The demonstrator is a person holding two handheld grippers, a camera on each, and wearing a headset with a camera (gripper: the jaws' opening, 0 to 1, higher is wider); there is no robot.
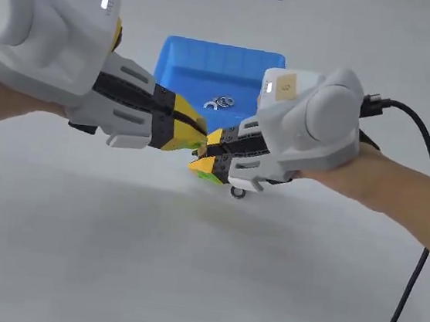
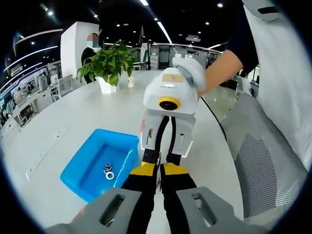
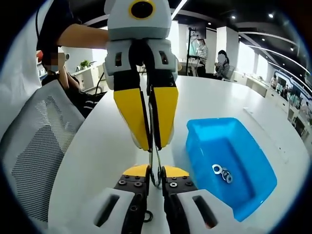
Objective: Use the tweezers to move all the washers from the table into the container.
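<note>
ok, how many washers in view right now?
4. Three washers cluster in the blue container, overlapping, so that part is rough; one washer lies on the table under the right gripper. More may be hidden.

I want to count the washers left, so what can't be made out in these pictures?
- Head view: the small silver washers in the blue plastic container overlap and are too small to count.
- Head view: a lone metal washer on the white table sits half under the right claw; others beneath would be hidden.
- Right gripper view: whether the right claw grips the thin metal tweezers is unclear, blurred at its tips.
</note>
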